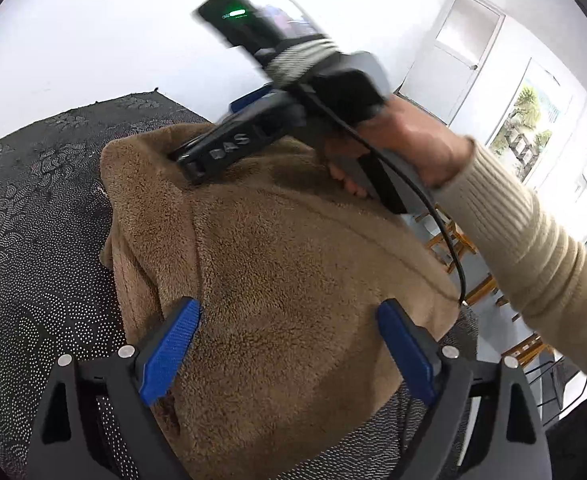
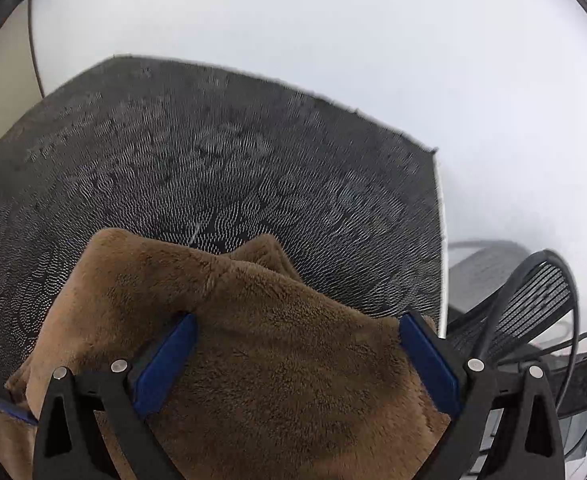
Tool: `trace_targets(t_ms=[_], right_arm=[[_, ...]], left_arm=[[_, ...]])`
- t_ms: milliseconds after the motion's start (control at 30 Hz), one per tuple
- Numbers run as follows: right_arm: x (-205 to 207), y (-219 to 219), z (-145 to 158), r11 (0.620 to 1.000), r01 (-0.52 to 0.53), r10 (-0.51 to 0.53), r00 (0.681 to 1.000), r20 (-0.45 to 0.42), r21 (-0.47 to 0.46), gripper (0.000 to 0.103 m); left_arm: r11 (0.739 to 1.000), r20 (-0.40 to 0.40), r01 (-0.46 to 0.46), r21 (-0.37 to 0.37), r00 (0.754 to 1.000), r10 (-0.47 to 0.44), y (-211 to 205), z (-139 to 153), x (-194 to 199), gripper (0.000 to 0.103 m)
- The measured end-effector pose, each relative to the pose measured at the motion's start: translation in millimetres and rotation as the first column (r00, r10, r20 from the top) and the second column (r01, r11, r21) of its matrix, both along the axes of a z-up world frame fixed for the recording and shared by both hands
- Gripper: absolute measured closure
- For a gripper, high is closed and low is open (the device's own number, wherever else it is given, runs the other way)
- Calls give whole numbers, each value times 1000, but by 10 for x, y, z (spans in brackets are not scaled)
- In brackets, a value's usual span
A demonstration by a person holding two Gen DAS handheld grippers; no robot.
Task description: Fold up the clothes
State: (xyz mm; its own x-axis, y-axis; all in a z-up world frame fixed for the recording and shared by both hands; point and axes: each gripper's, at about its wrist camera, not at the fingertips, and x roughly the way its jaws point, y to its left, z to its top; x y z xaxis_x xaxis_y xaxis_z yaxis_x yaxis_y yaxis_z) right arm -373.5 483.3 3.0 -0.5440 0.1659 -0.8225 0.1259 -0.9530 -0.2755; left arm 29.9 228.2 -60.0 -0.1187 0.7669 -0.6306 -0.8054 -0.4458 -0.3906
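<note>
- Dark dotted tablecloth (image 1: 33, 240) fills the 9 o'clock side.
- Brown fleece garment (image 1: 285, 280) lies folded at centre on it.
- Left gripper (image 1: 289, 316) spread wide over the fleece, pinching nothing.
- Right gripper (image 2: 297, 332), at 12 o'clock in the left view, spread, fingers on the fleece.
- Cream-sleeved hand (image 1: 417, 144) at 2 o'clock holds it.

Table (image 2: 213, 152) under dark dotted floral cloth (image 1: 33, 240); brown fleece garment (image 1: 285, 280) lies bunched directly on it.
</note>
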Motion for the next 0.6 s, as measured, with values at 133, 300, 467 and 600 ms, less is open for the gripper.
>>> trace_targets(t_ms=[133, 300, 467, 600], right_arm=[[540, -22, 406, 997, -31, 19, 986, -166, -66, 1], [1259, -91, 711, 989, -66, 23, 951, -309, -129, 1], [1703, -152, 567, 983, -37, -22, 949, -316, -182, 1], [1862, -209, 241, 981, 7, -54, 970, -238, -194, 1]], left_arm=[[997, 41, -69, 26, 997, 68, -149, 110, 12, 10], [994, 37, -104, 43, 994, 103, -239, 107, 132, 10], [989, 39, -140, 37, 990, 138, -216, -45, 165, 8], [987, 58, -160, 19, 986, 159, -213, -160, 136, 8]])
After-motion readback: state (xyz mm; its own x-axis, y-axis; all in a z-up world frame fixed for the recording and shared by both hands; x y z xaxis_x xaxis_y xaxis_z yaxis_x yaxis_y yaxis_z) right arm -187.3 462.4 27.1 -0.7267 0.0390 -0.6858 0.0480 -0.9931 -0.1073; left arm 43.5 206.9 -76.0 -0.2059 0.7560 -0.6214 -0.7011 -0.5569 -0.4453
